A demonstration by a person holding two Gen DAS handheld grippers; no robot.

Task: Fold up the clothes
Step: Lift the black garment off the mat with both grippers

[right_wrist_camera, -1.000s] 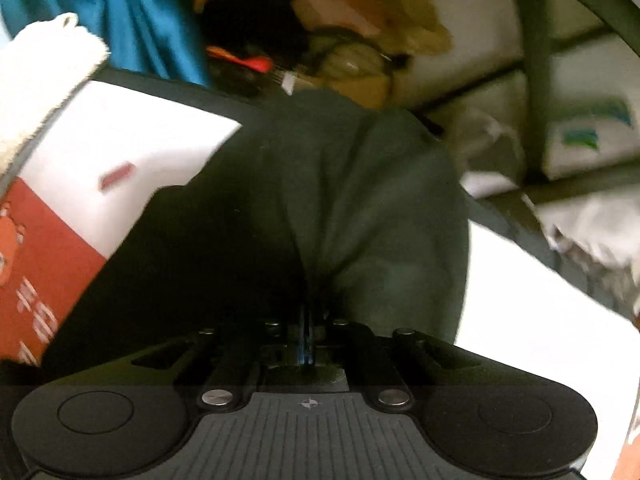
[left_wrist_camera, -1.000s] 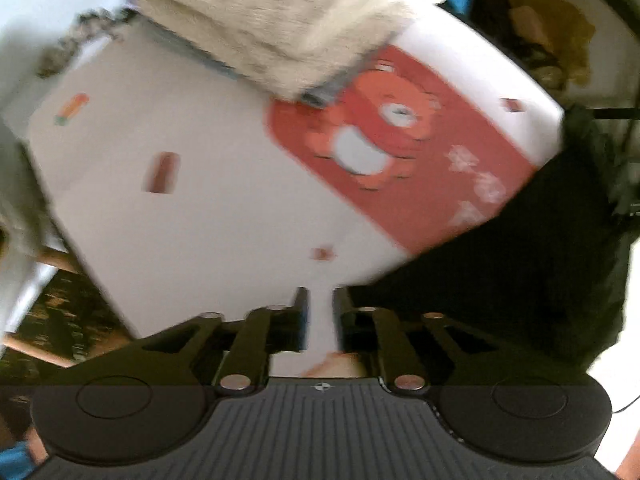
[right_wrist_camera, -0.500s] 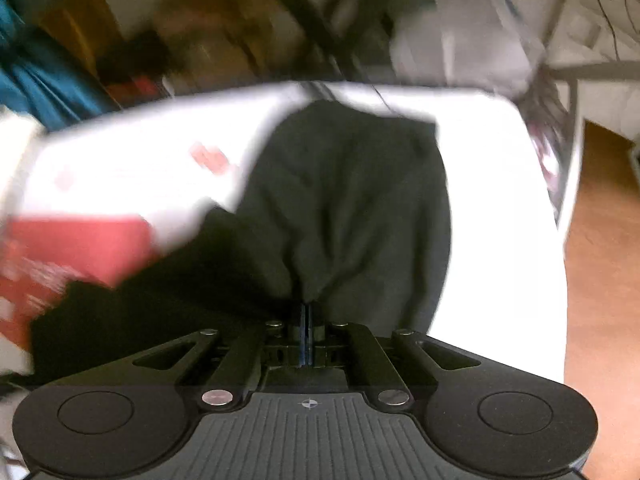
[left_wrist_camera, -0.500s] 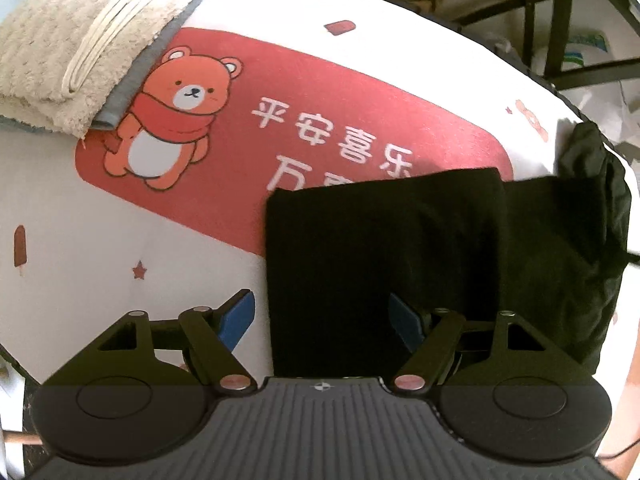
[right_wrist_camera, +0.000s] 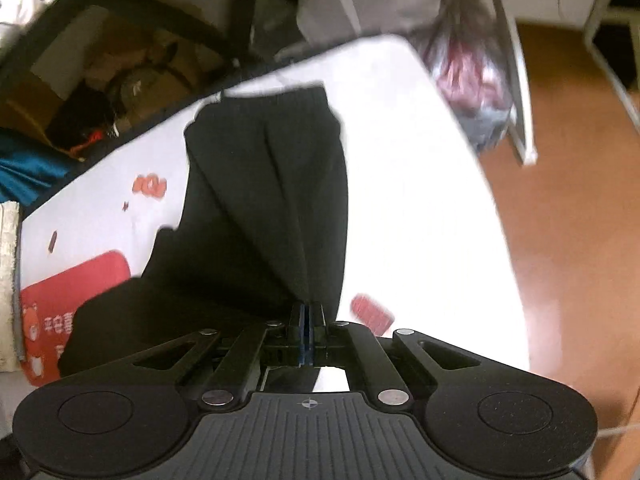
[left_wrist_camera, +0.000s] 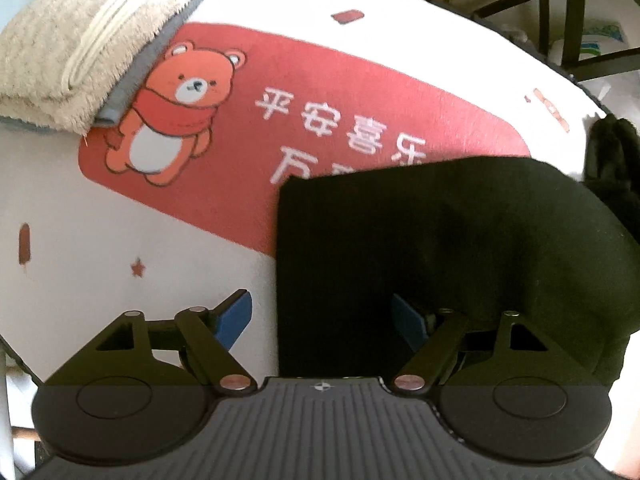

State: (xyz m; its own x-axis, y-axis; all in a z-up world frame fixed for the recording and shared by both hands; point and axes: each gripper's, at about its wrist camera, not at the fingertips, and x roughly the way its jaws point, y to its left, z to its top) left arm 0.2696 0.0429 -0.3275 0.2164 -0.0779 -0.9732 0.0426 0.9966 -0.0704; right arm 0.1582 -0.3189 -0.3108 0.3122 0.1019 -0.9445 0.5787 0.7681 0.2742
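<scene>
A black garment [left_wrist_camera: 440,248] lies folded on the white table cover with a red bear panel [left_wrist_camera: 280,92]. Its straight left edge runs between the fingers of my left gripper [left_wrist_camera: 322,312], whose jaws are opening wide above it; the blue pads touch nothing. In the right wrist view the same black garment [right_wrist_camera: 272,200] stretches in taut folds from the table's far edge to my right gripper [right_wrist_camera: 307,314]. That gripper pinches a bunch of the cloth between nearly closed pads, and its jaws are just starting to open.
A folded beige towel [left_wrist_camera: 80,40] on a grey cloth [left_wrist_camera: 132,84] sits at the far left corner. Beyond the table's right edge are an orange-brown floor [right_wrist_camera: 580,240] and a plastic bag [right_wrist_camera: 472,92]. Black metal bars [left_wrist_camera: 560,20] and boxes [right_wrist_camera: 120,80] stand behind.
My left gripper opened from nearly shut to wide and moved over the garment's left edge. My right gripper swung and rolled across the table, dragging the pinched black cloth with it.
</scene>
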